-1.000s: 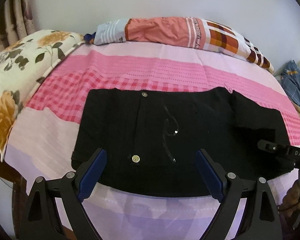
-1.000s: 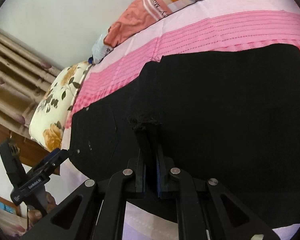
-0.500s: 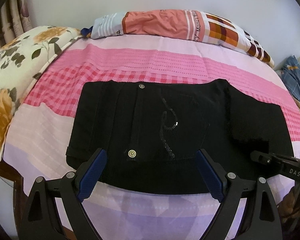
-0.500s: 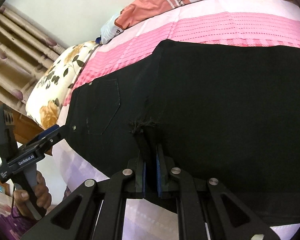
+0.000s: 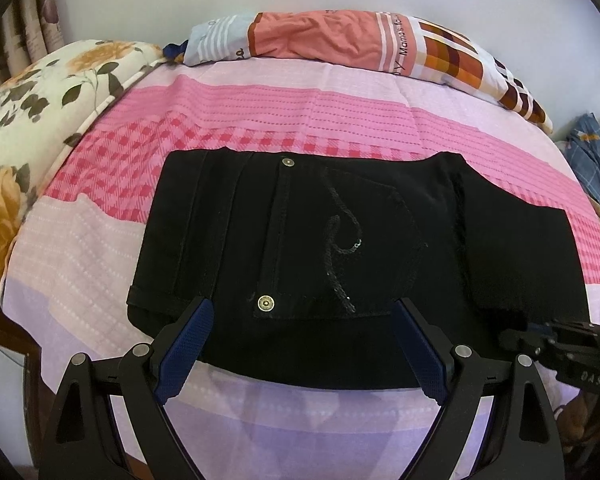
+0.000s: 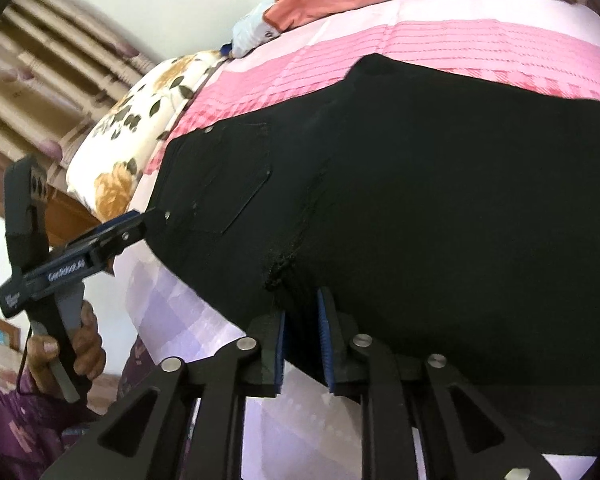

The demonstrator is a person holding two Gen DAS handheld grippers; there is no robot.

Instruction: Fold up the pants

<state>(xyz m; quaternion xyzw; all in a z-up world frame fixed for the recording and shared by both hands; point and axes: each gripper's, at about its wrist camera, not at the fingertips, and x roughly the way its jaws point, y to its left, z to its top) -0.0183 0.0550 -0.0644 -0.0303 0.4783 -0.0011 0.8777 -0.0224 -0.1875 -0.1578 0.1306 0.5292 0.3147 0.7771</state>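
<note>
On the far left of the left wrist view, a flowery pillow (image 5: 40, 128) leans at the edge of the bed. A pink and purple bed sheet (image 5: 260, 108) covers the bed. A rolled-up blanket (image 5: 360, 42) in orange, white and checks lies along the far side, by the wall.

The black pants (image 5: 340, 248) lie flat in the middle of the bed, folded into a short, wide shape. A back pocket faces up, with a sparkly swirl (image 5: 338, 240) sewn on it. One shiny button (image 5: 266, 303) sits near the close edge and another button (image 5: 287, 162) sits at the far edge.

The left gripper (image 5: 300, 344) hangs just over the close edge of the pants. Its blue fingers (image 5: 184, 350) are spread wide apart and hold nothing.

On the right, a second layer of the pants (image 5: 516, 248) lies on top of the rest. The right gripper (image 5: 540, 338) shows there at the close right corner.

In the right wrist view, the left gripper (image 6: 100, 240) reaches toward the waist end, held by a hand (image 6: 76, 354). The right gripper (image 6: 302, 344) has its blue pads (image 6: 323, 344) a little way apart, with the dark edge of the pants (image 6: 440, 208) between them. The pads do not look pressed onto the cloth. At the far right, some blue clothes (image 5: 596, 168) lie off the bed.
</note>
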